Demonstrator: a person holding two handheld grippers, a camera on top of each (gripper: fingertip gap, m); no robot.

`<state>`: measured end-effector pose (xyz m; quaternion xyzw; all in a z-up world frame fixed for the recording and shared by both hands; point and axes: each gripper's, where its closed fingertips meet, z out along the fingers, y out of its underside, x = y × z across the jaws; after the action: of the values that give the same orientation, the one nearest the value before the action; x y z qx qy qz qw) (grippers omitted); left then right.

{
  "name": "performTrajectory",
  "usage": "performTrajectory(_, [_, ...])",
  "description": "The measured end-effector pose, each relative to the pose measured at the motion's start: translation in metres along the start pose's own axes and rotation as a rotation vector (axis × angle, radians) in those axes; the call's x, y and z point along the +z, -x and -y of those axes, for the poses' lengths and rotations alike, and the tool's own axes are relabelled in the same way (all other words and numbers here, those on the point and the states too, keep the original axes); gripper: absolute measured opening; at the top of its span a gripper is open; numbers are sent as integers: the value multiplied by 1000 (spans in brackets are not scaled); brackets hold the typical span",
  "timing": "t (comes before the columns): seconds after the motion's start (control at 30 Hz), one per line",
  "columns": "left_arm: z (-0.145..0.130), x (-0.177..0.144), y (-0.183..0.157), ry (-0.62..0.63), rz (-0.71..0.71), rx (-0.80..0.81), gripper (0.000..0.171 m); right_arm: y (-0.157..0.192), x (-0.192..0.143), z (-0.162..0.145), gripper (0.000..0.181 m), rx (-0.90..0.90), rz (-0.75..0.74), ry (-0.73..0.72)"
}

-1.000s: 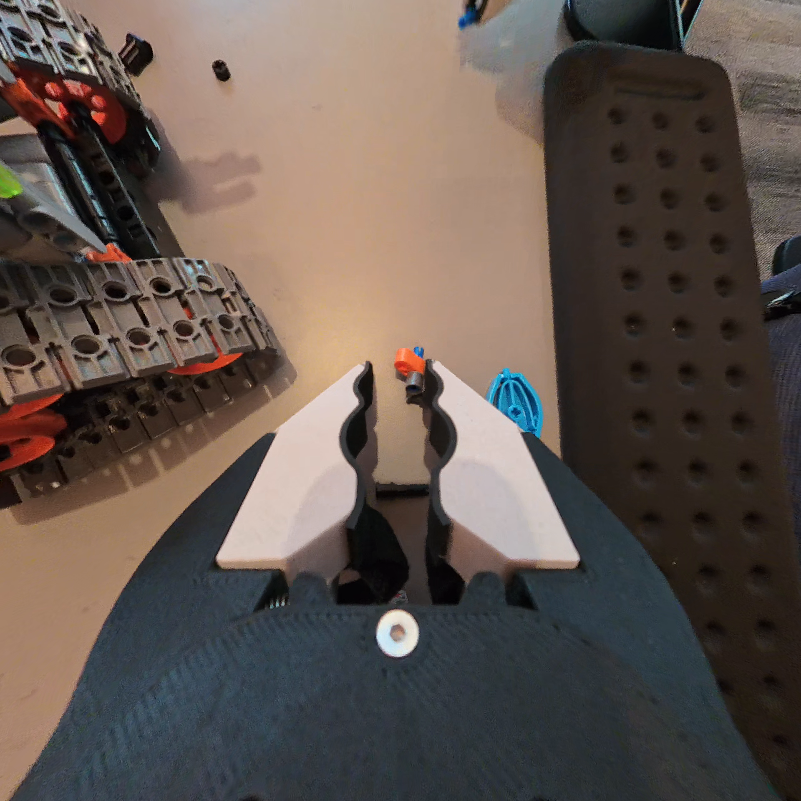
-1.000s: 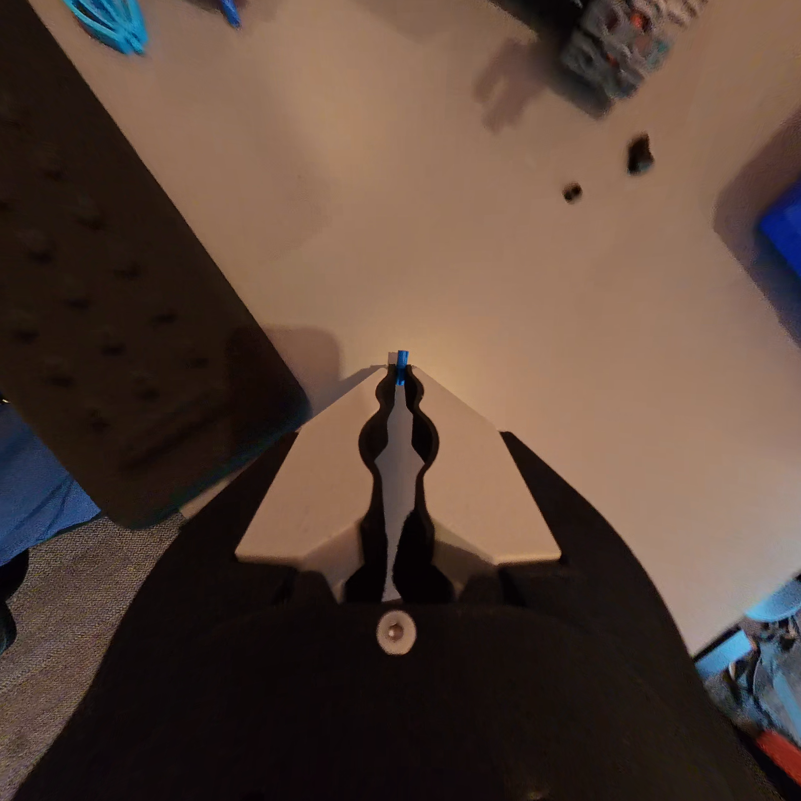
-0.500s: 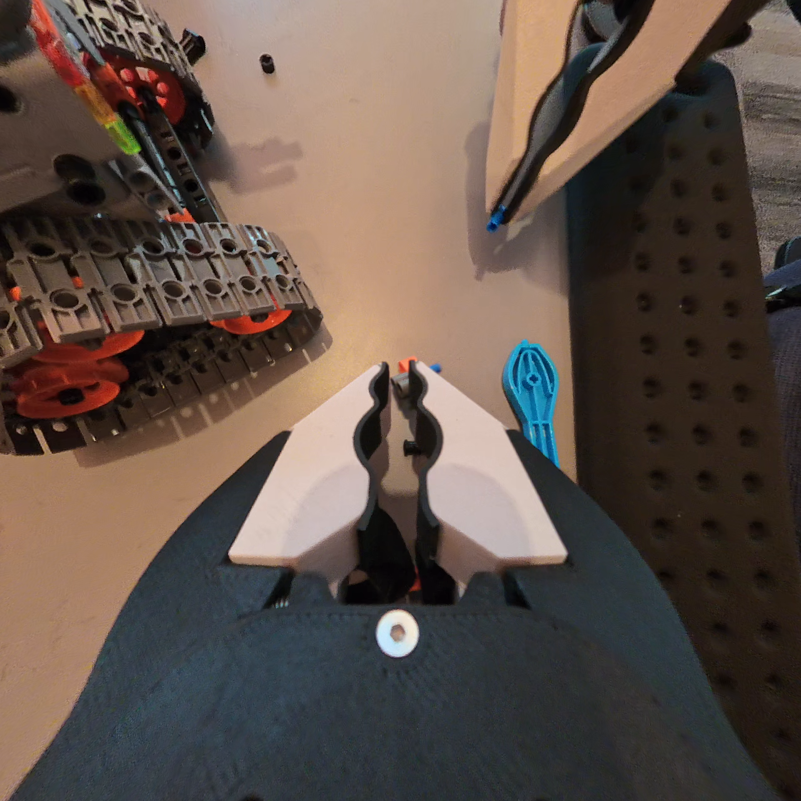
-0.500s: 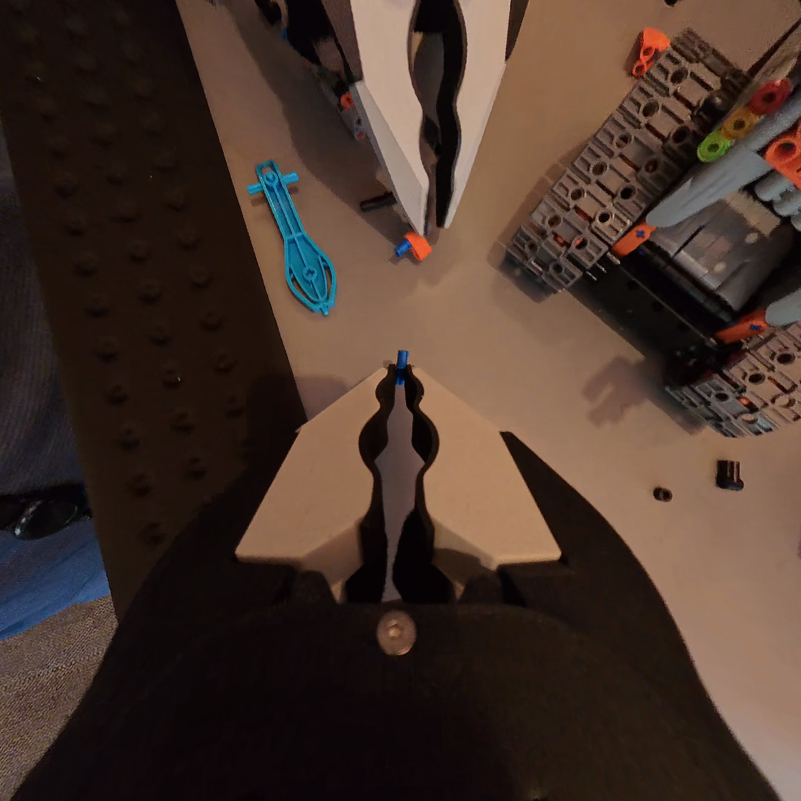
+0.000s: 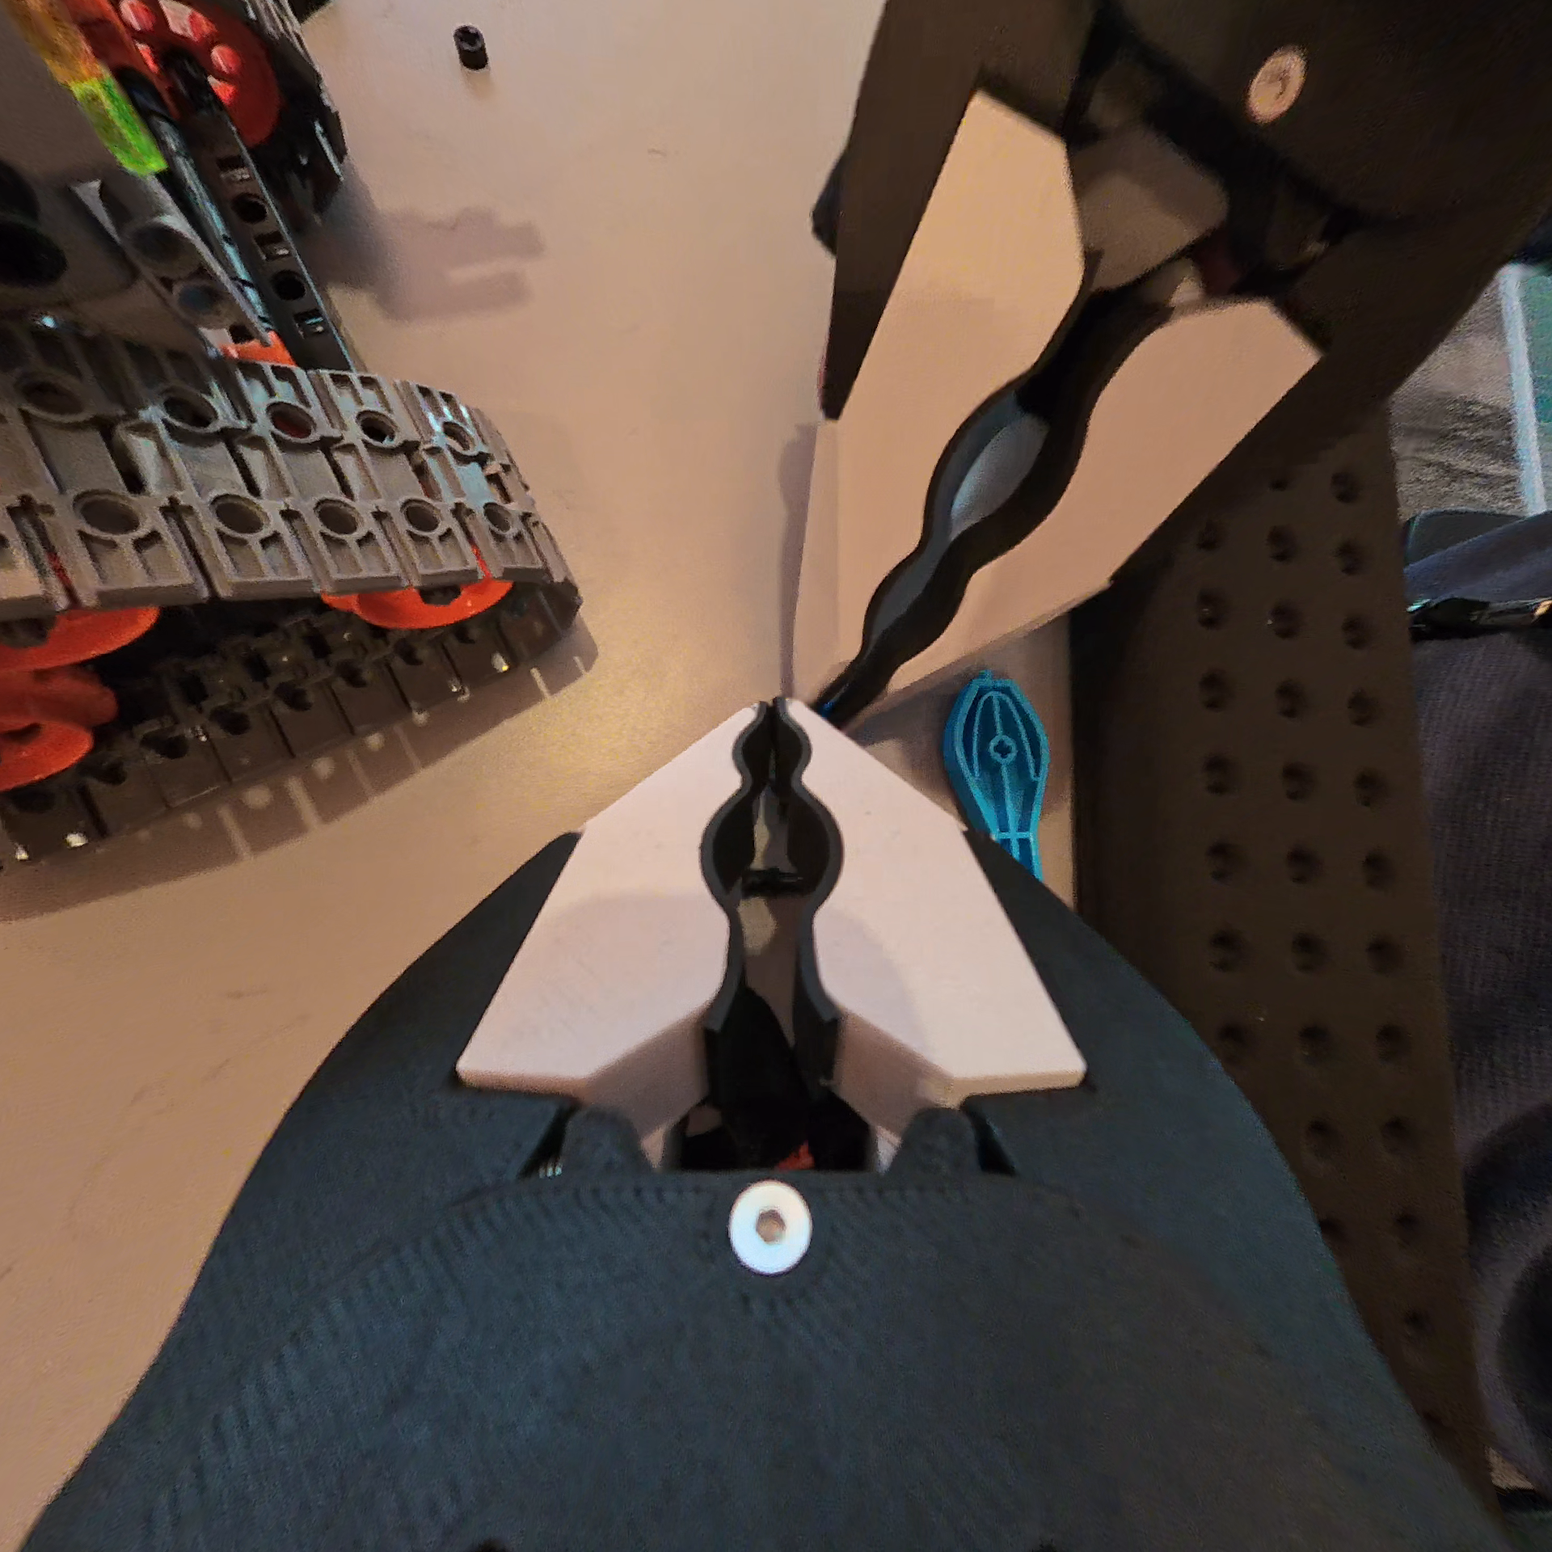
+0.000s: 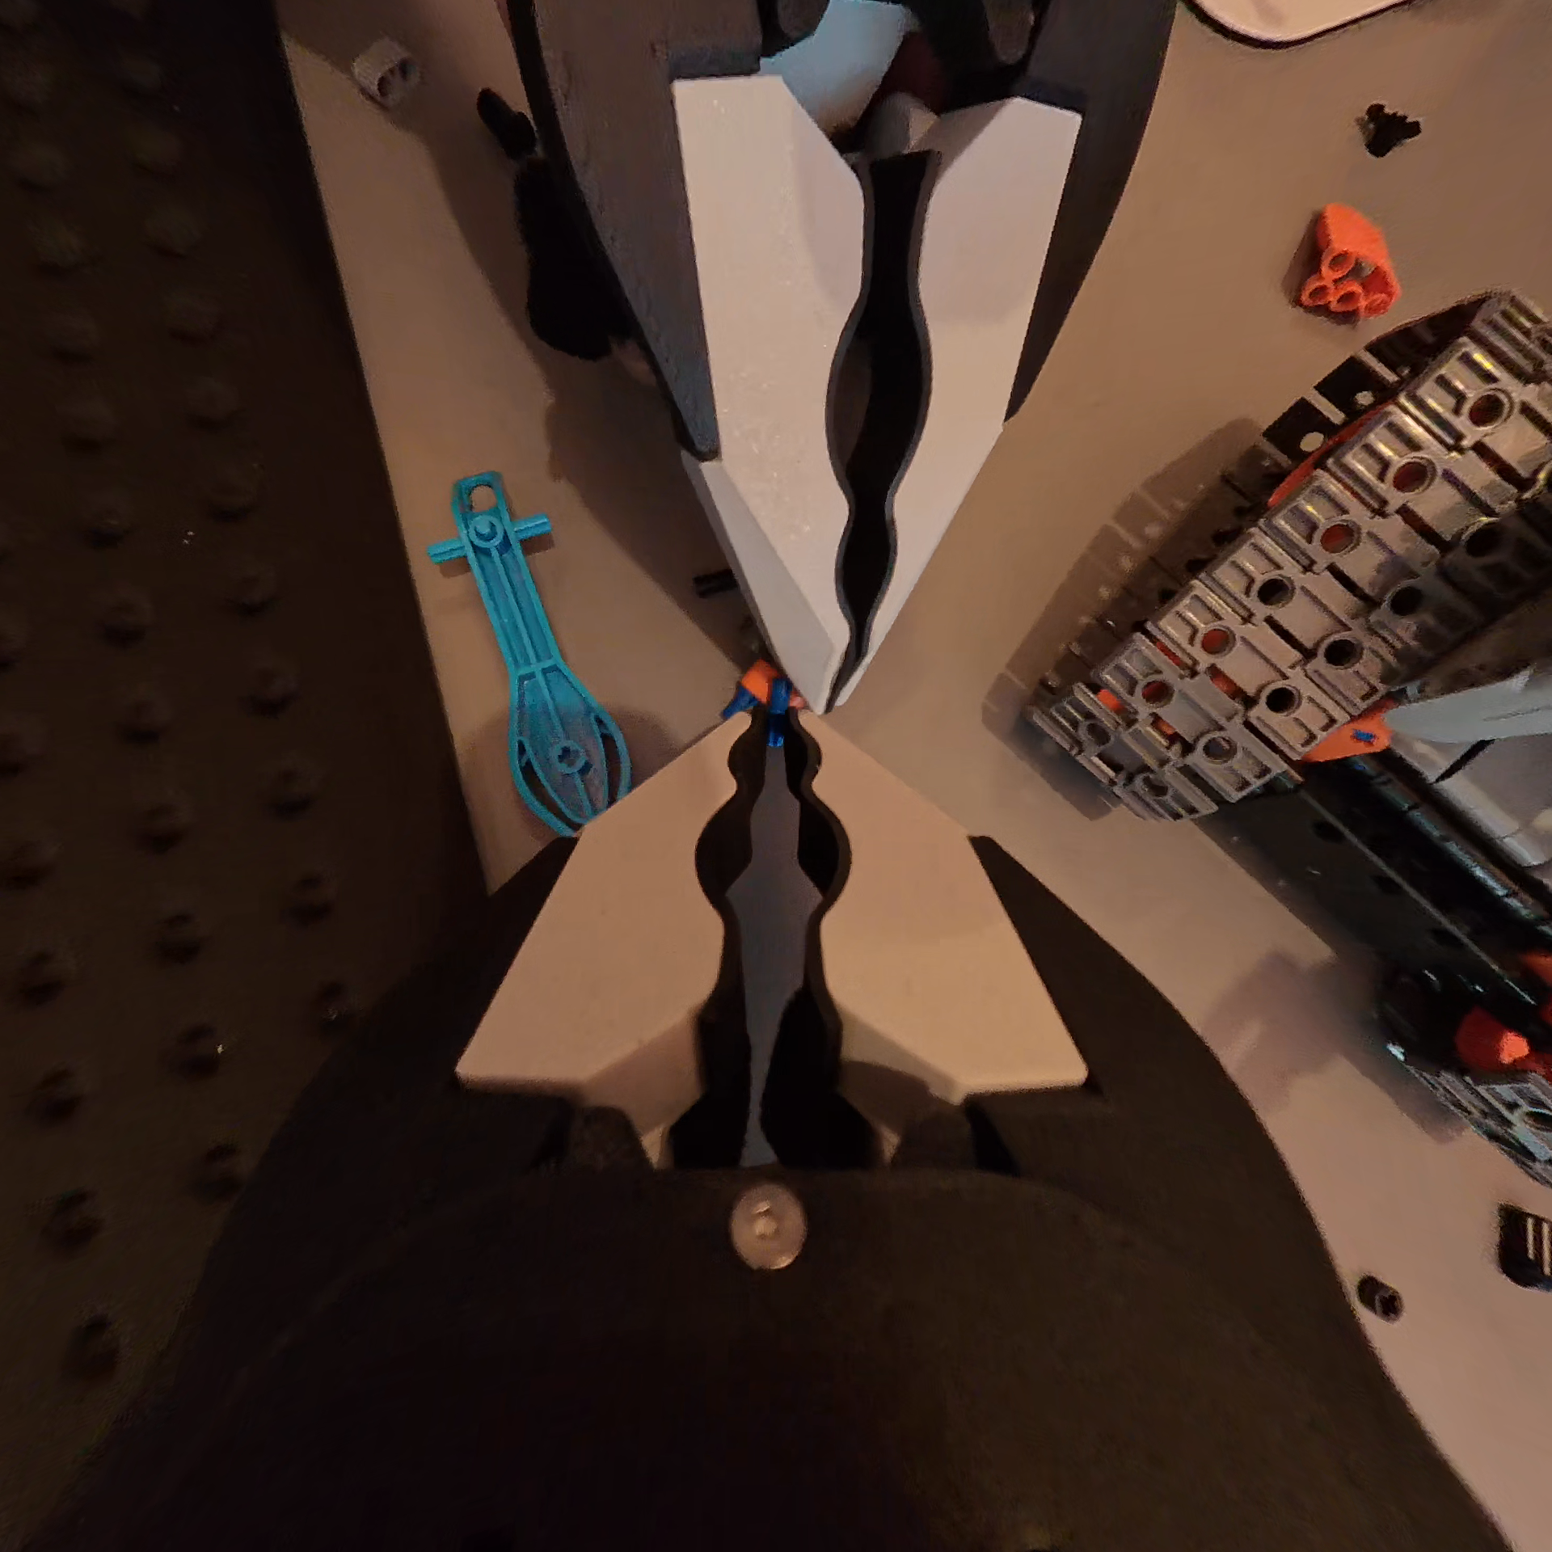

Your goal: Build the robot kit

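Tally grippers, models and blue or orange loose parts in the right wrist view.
Grippers: 2 (left gripper, right gripper)
Tracked model: 1
Blue tool: 1
Orange connector: 1
Orange-and-blue piece: 1
Blue pin: 1
Total: 7

The left tool (image 5: pixel 773 710) has pale white fingers with black wavy inner pads on a black ribbed body; the right tool (image 6: pixel 777 739) looks the same, with a bright blue pin (image 6: pixel 778 715) at its tips. Beside it sits an orange piece (image 6: pixel 758 679). The surface (image 5: pixel 655 294) is plain beige. A turquoise openwork paddle-shaped part (image 6: pixel 546 672) lies on it. The tracked model (image 5: pixel 277 512) shows grey holed links, black beams and orange wheels. The dark mat (image 5: pixel 1310 840) carries rows of round dots
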<state>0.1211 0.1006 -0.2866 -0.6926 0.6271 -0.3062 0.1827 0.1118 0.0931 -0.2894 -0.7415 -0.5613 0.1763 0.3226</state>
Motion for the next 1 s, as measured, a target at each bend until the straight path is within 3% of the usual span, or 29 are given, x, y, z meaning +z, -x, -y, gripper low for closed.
performTrajectory(0.2, [10, -10, -1, -65, -54, -38, 6, -3, 3, -4, 0, -5, -5, 20])
performTrajectory(0.33, [16, -30, 5, -99, -14, 19, 12, -4, -3, 1, 1, 10, 3, -27])
performTrajectory(0.47, [19, -43, 2, -122, 105, 200, 15, -2, -12, 13, 1, -12, 16, -88])
performTrajectory(0.57, [24, -49, -7, -139, 237, 432, 15, 0, -17, 22, 1, -8, 53, -140])
performTrajectory(0.73, [22, -48, -28, -119, 336, 706, 18, 7, -23, 33, 1, 19, 123, -180])
performTrajectory(0.87, [12, -40, -25, -30, 431, 819, 17, 12, -25, 37, 1, 14, 152, -181])
performTrajectory(1.0, [12, -40, -28, -43, 462, 875, 10, 15, -30, 43, 1, 40, 193, -214])
